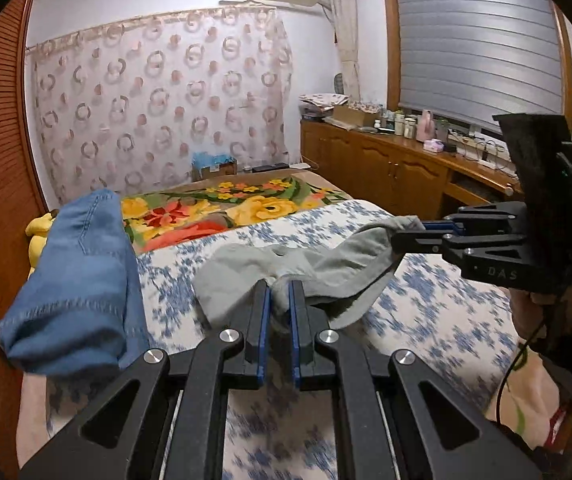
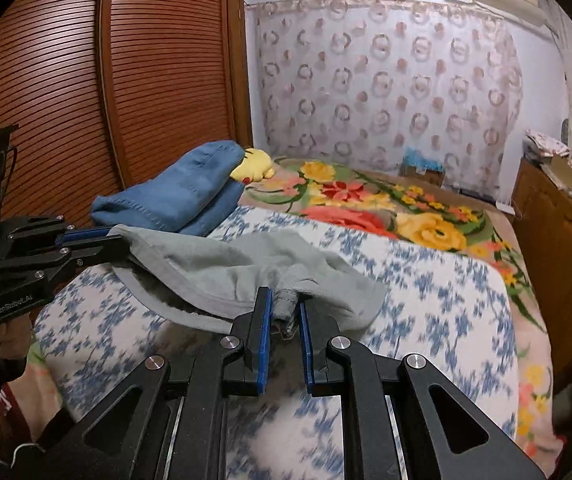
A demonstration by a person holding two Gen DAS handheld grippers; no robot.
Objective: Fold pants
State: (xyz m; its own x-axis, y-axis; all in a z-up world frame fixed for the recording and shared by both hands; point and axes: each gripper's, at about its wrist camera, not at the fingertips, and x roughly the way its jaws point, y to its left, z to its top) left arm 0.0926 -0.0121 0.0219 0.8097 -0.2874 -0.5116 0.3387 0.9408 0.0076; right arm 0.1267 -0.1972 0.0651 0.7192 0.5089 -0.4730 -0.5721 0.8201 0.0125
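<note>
Grey pants [image 1: 286, 276]: soft grey fabric, bunched and creased, raised partly off the bed and strung between the two hand-held grippers; the slack middle droops toward the blue-and-white floral bedcover [image 1: 426, 304], its lower folds appearing to rest on it.

Left hand-held gripper [image 1: 280, 292]: black frame, blue pads, jaws pressed nearly together and pinching a fold of the grey pants at one end. Seen from the right wrist view it sits at the left edge [image 2: 116, 240], clamped on a hemmed edge of the fabric.

Right hand-held gripper [image 2: 286, 304]: same build, jaws drawn close and pinching a thick hemmed bit of the grey pants. In the left wrist view it enters from the right [image 1: 408, 232], a person's hand [image 1: 542, 308] gripping its handle.

Folded blue jeans [image 2: 182, 192]: stacked at the left side of the bed, beside the slatted wooden wardrobe door [image 2: 86, 80], apart from the grey pants.

Yellow plush toy [image 2: 256, 166]: just behind the jeans, touching them.

Flowered blanket [image 2: 386, 208]: red, yellow and green, covering the far part of the bed.

Patterned curtain [image 1: 158, 100]: hung across the far wall.

Wooden cabinet [image 1: 386, 164]: along the window wall, its top crowded with small bottles and boxes.
</note>
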